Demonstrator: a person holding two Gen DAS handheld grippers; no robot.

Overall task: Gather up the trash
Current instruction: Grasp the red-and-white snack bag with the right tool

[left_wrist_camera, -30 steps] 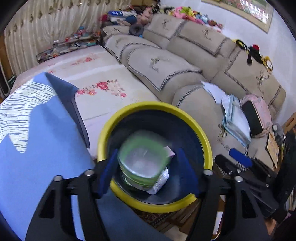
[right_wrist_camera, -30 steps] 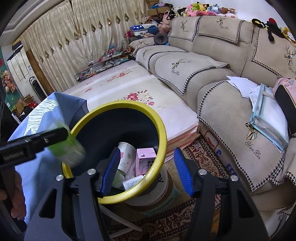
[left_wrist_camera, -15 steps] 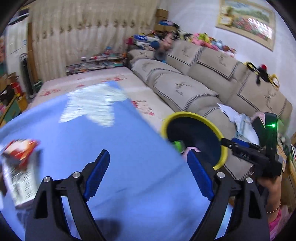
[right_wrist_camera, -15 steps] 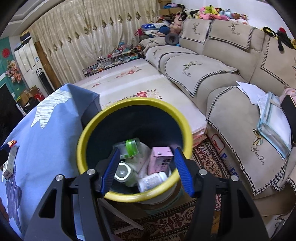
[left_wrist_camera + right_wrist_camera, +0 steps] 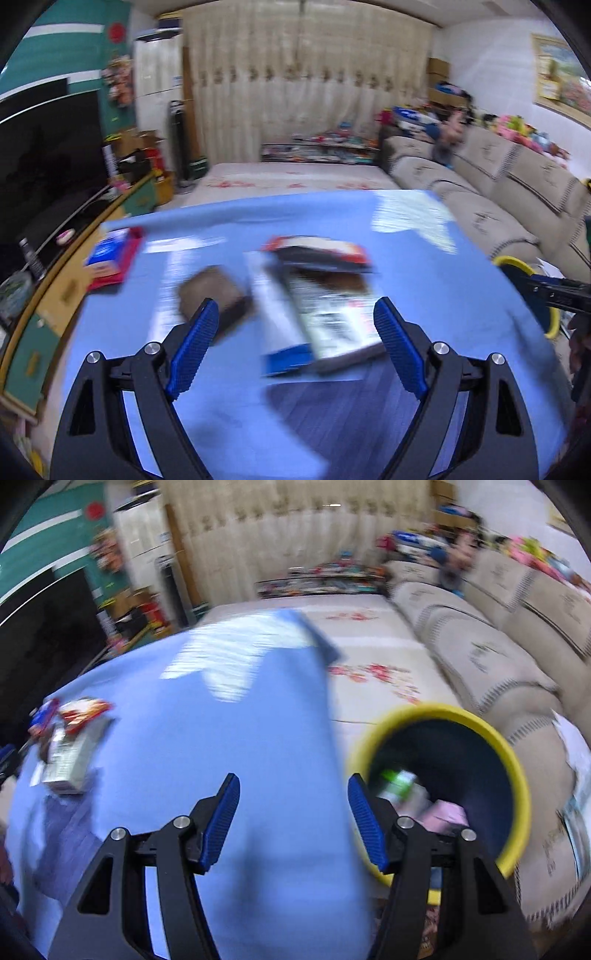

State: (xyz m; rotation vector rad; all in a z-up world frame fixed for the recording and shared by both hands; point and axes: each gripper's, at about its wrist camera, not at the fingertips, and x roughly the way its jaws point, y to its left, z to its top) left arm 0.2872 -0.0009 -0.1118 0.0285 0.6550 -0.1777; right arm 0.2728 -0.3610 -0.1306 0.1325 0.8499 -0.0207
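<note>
Blue cloth covers the bench point(image 5: 424, 280). Both claws gape with nothing held: the left claw point(image 5: 295, 343) over a blurred carton point(image 5: 332, 314), brown lump point(image 5: 210, 295) and red packet point(image 5: 107, 258) still to collect. Beside the right claw point(image 5: 293, 819), the yellow-rimmed bin point(image 5: 517, 771) off the bench's right edge already holds several pieces.

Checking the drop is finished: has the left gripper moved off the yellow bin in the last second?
Yes. The left gripper has swung left, away from the yellow bin, now at the right edge, and over the packets on the blue tablecloth.
</note>
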